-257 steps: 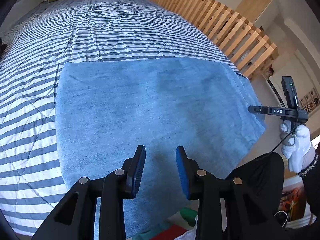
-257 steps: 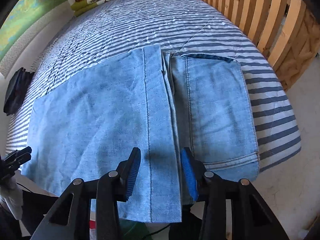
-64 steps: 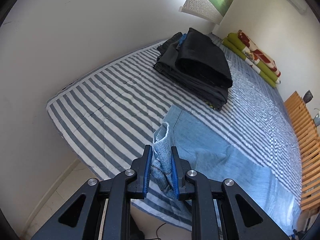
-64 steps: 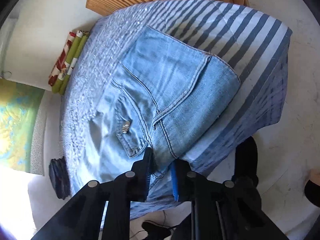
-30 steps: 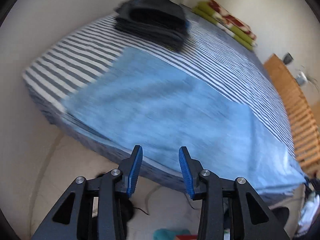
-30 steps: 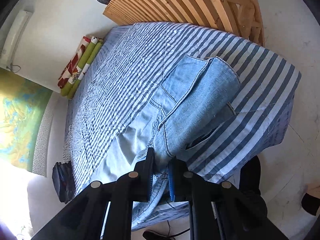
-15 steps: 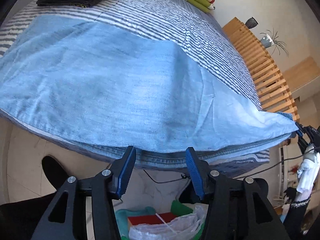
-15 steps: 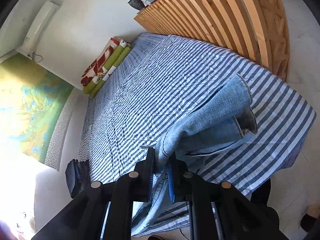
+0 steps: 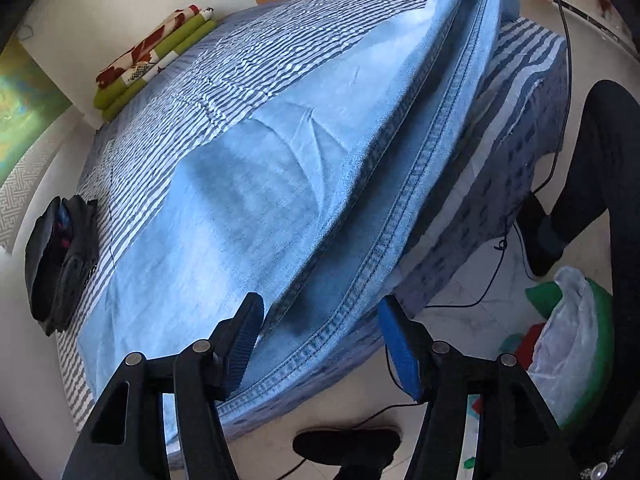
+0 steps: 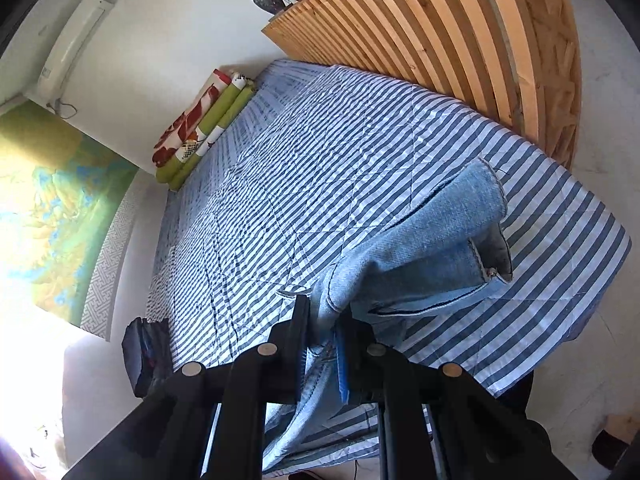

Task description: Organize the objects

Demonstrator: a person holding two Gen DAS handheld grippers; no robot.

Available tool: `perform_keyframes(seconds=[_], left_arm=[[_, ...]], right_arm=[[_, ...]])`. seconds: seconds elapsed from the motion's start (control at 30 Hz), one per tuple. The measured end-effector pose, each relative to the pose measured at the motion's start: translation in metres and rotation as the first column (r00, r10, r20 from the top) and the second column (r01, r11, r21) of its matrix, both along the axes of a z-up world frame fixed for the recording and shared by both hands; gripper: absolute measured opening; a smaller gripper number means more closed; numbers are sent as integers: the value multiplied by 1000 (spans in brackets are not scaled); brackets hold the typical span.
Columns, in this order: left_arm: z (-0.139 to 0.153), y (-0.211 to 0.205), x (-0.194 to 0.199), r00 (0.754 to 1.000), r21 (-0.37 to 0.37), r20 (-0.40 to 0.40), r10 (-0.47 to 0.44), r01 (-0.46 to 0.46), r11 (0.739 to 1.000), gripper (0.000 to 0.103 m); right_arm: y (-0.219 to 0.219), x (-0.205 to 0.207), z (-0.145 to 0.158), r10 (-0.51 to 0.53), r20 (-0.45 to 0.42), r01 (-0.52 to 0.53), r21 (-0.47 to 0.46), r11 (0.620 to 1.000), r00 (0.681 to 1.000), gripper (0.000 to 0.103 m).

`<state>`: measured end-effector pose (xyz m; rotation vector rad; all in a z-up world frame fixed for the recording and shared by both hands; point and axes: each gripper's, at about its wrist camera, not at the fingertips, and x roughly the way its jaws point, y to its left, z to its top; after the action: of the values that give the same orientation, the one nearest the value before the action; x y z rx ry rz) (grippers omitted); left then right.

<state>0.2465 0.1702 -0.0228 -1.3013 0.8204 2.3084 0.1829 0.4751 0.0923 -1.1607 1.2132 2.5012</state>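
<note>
1. Since a second ago, jeans (image 9: 260,200) have risen off the striped bed (image 10: 320,168), pulled taut from its edge.
2. Right gripper (image 10: 324,332) stays clamped on denim, folded waist end hanging beyond its jaws.
3. Left gripper (image 9: 320,344) jaws opening, unpressed seam between them.

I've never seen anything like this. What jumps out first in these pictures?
The pale blue jeans sprawl across a blue-and-white striped bed, one end lifted by the right claw, which is clamped on the denim. The left claw is opening over the seamed edge, gripping nothing. A slatted wooden headboard stands behind.
</note>
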Motion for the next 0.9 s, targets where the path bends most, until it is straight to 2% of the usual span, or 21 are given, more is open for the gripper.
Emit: perform_keyframes(seconds=[0.07, 0.13, 0.23, 0.3, 0.37, 0.43, 0.5, 0.7, 0.77, 0.8, 0.9], left_arm=[[-5, 3, 0, 1000, 25, 3, 2, -2, 1000, 68], [-11, 6, -4, 999, -1, -37, 8, -8, 1000, 68], [-16, 4, -16, 999, 7, -45, 26, -26, 1000, 68], [-15, 2, -21, 998, 20, -53, 24, -23, 1000, 62], [-10, -1, -24, 998, 39, -56, 31, -28, 999, 39], [-4, -8, -28, 999, 94, -33, 36, -33, 995, 38], [-5, -11, -30, 998, 76, -44, 41, -38, 996, 37], [-25, -16, -35, 998, 54, -12, 68, -67, 996, 36], [-26, -18, -32, 996, 31, -42, 77, -75, 997, 10], [-19, -21, -31, 994, 34, -63, 92, -90, 995, 8], [22, -43, -39, 974, 148, -128, 188, -169, 975, 6]], right_arm=[[-1, -4, 2, 2, 5, -2, 8, 1000, 1000, 11], [-2, -8, 4, 6, 10, -6, 16, 1000, 1000, 11], [-4, -11, 7, 11, 11, -12, 22, 1000, 1000, 11], [-4, -11, 8, 12, 14, -13, 24, 1000, 1000, 11], [-3, -11, 8, 15, 17, -15, 22, 1000, 1000, 11], [-3, -9, 8, 15, 19, -15, 23, 1000, 1000, 11], [-2, -8, 8, 14, 19, -14, 20, 1000, 1000, 11], [-2, -5, 7, 11, 21, -12, 15, 1000, 1000, 11], [-2, -5, 8, 9, 23, -9, 9, 1000, 1000, 11], [-2, -5, 8, 9, 24, -9, 12, 1000, 1000, 11], [-3, -3, 12, 5, 19, -6, 26, 1000, 1000, 11]])
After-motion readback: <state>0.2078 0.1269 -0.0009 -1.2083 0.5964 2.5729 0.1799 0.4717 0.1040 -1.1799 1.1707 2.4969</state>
